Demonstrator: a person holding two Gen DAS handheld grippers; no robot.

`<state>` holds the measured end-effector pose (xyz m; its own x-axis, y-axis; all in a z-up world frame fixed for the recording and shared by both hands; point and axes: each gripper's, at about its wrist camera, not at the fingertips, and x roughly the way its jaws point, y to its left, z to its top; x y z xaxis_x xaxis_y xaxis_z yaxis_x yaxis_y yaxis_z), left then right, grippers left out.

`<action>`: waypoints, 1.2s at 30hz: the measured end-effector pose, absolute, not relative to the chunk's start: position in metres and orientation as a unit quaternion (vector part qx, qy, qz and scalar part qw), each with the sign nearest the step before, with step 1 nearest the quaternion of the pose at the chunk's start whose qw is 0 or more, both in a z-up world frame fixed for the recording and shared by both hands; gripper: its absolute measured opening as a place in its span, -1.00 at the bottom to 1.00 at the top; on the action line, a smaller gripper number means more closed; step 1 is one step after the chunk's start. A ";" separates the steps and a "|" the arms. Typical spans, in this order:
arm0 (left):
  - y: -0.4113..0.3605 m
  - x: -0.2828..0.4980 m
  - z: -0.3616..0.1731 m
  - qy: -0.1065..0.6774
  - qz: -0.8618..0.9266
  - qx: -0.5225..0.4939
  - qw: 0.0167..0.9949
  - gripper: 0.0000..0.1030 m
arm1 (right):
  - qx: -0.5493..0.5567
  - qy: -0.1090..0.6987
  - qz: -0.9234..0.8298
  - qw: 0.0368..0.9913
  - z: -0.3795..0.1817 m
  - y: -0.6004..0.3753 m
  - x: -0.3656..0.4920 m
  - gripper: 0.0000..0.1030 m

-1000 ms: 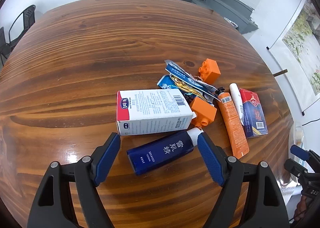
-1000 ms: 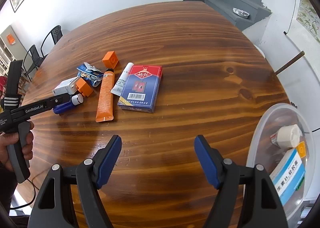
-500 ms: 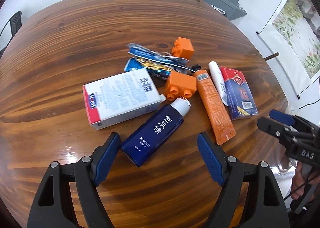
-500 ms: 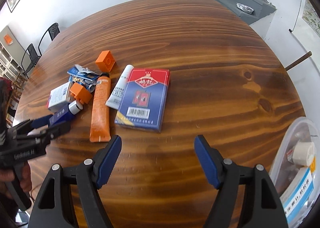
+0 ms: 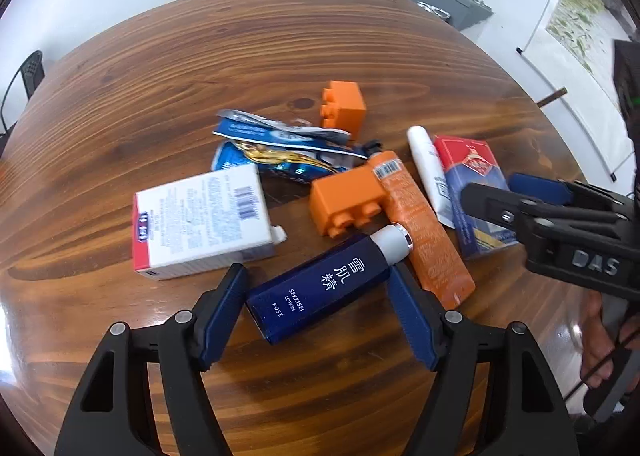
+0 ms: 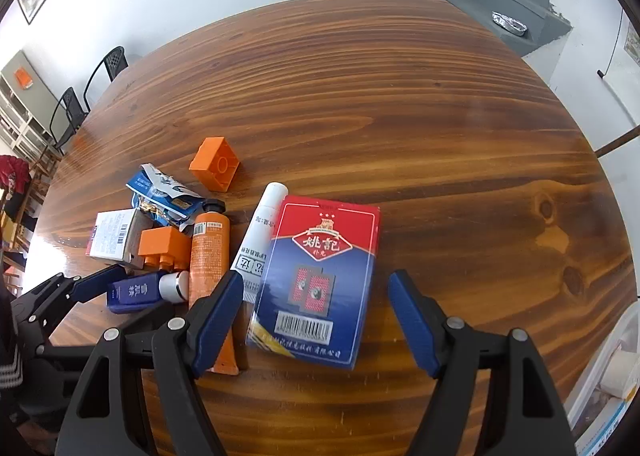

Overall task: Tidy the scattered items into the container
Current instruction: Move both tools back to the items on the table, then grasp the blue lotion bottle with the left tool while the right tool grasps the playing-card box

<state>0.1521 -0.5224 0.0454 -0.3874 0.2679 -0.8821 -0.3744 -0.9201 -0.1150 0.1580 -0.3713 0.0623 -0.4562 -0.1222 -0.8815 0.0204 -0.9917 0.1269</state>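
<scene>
My left gripper is open, its fingers on either side of a dark blue lotion bottle that lies on the round wooden table. My right gripper is open, its fingers on either side of the near end of a red and blue card box. The clear plastic container sits at the right table edge with several items inside. The right gripper also shows in the left wrist view, over the card box.
Beside the bottle lie a white carton, two orange blocks, an orange tube, a white tube and blue foil packets. Chairs stand beyond the table's far left.
My left gripper has moved forward until its fingers flank the blue bottle. My right gripper has moved left and forward until its fingers flank the card box.
</scene>
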 end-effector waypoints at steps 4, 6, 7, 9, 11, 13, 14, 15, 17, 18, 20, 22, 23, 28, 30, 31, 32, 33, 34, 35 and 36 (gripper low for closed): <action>-0.520 0.160 0.045 0.054 0.828 -0.522 0.197 0.45 | 0.527 -0.040 -0.849 0.025 0.056 -0.367 0.155 0.53; -0.517 0.165 0.046 0.058 0.824 -0.526 0.201 0.46 | 0.530 -0.031 -0.848 0.009 0.054 -0.362 0.156 0.53; -0.515 0.167 0.046 0.060 0.822 -0.528 0.205 0.46 | 0.531 -0.030 -0.847 0.003 0.053 -0.360 0.156 0.53; -0.513 0.171 0.047 0.064 0.819 -0.531 0.207 0.46 | 0.532 -0.033 -0.846 -0.004 0.053 -0.354 0.157 0.53; -0.510 0.173 0.048 0.065 0.817 -0.532 0.210 0.46 | 0.533 -0.038 -0.845 -0.003 0.053 -0.351 0.158 0.53; -0.507 0.172 0.048 0.073 0.816 -0.533 0.211 0.46 | 0.531 -0.042 -0.846 0.002 0.055 -0.351 0.157 0.53; -0.505 0.171 0.049 0.082 0.817 -0.530 0.213 0.46 | 0.531 -0.042 -0.846 0.004 0.056 -0.351 0.157 0.53; -0.503 0.171 0.049 0.092 0.817 -0.527 0.215 0.46 | 0.530 -0.041 -0.847 0.006 0.056 -0.352 0.156 0.53; -0.498 0.171 0.051 0.119 0.819 -0.516 0.219 0.46 | 0.525 -0.034 -0.850 0.007 0.057 -0.355 0.154 0.53; -0.495 0.172 0.052 0.132 0.820 -0.511 0.222 0.46 | 0.523 -0.029 -0.852 0.008 0.057 -0.356 0.151 0.53; -0.490 0.172 0.052 0.155 0.819 -0.501 0.233 0.46 | 0.521 -0.023 -0.853 0.009 0.056 -0.357 0.148 0.53; -0.488 0.172 0.050 0.161 0.817 -0.497 0.245 0.46 | 0.524 -0.022 -0.852 0.014 0.052 -0.356 0.142 0.53; -0.488 0.171 0.050 0.156 0.816 -0.498 0.250 0.46 | 0.525 -0.021 -0.850 0.015 0.051 -0.356 0.142 0.51; -0.497 0.169 0.048 0.094 0.809 -0.518 0.261 0.45 | 0.518 -0.001 -0.855 0.022 0.052 -0.360 0.145 0.29; -0.500 0.175 0.049 0.081 0.809 -0.522 0.259 0.45 | 0.517 -0.001 -0.856 0.022 0.052 -0.358 0.148 0.29; -0.502 0.178 0.050 0.073 0.808 -0.525 0.257 0.45 | 0.517 -0.004 -0.856 0.022 0.052 -0.357 0.149 0.29; -0.504 0.181 0.050 0.065 0.807 -0.528 0.255 0.45 | 0.517 -0.007 -0.855 0.022 0.053 -0.356 0.149 0.29; -0.506 0.184 0.051 0.059 0.807 -0.531 0.254 0.45 | 0.518 -0.010 -0.855 0.023 0.053 -0.356 0.150 0.29; -0.508 0.186 0.052 0.052 0.806 -0.534 0.252 0.45 | 0.518 -0.014 -0.855 0.024 0.053 -0.355 0.151 0.28; -0.509 0.187 0.051 0.043 0.805 -0.537 0.248 0.45 | 0.518 -0.017 -0.855 0.024 0.054 -0.355 0.152 0.28; -0.511 0.188 0.051 0.036 0.804 -0.540 0.245 0.45 | 0.517 -0.020 -0.855 0.024 0.055 -0.354 0.154 0.28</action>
<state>0.1885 -0.5109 0.0512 -0.2968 0.3566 -0.8859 -0.4333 -0.8770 -0.2079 0.1543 -0.3537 0.0555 -0.4638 -0.0624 -0.8837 0.0209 -0.9980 0.0595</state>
